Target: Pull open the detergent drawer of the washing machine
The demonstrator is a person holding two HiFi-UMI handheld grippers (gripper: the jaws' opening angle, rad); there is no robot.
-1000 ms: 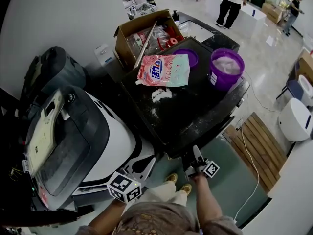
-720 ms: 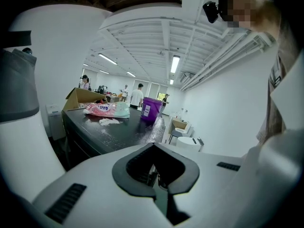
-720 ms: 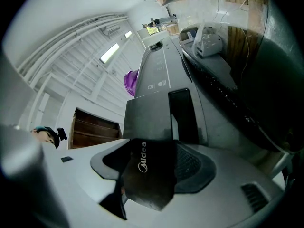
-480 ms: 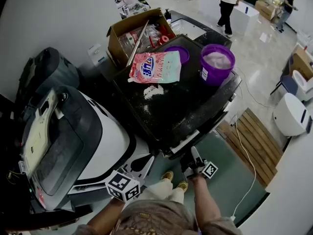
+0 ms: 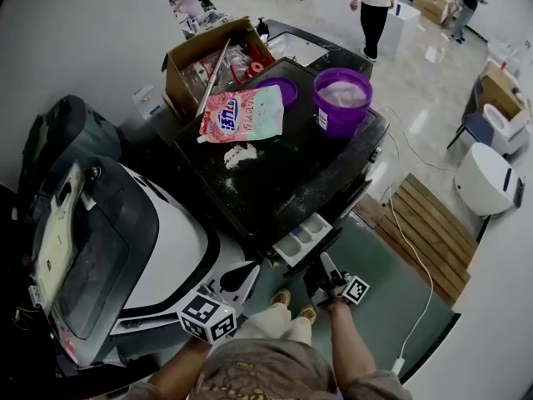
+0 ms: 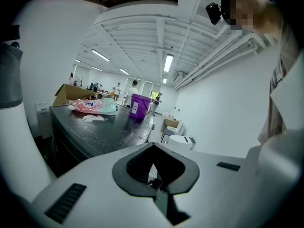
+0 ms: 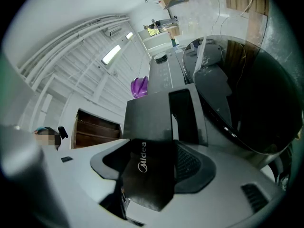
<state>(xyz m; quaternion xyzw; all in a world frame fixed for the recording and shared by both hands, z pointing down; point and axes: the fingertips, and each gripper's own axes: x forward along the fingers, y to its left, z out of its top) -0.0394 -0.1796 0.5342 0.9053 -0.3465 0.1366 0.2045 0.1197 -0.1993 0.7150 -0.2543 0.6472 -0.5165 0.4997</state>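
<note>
Right tongs [image 7: 151,172] tight on detergent drawer [image 7: 147,122]; compartments [image 5: 301,234] only in head view.

Black washer top [image 5: 293,173] under pink detergent bag [image 5: 241,115], purple bucket [image 5: 340,100] and spilled white powder [image 5: 239,154]

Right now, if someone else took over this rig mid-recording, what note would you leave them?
Grippers: the left gripper is shut with nothing between its jaws, held low by the person. The right gripper is shut on the front panel of the detergent drawer.
Things: the drawer stands partly out of the washing machine, its compartments showing.
Done: the grip is taken and the drawer is partly open.
Left: probably pull it further out, then let go.
</note>
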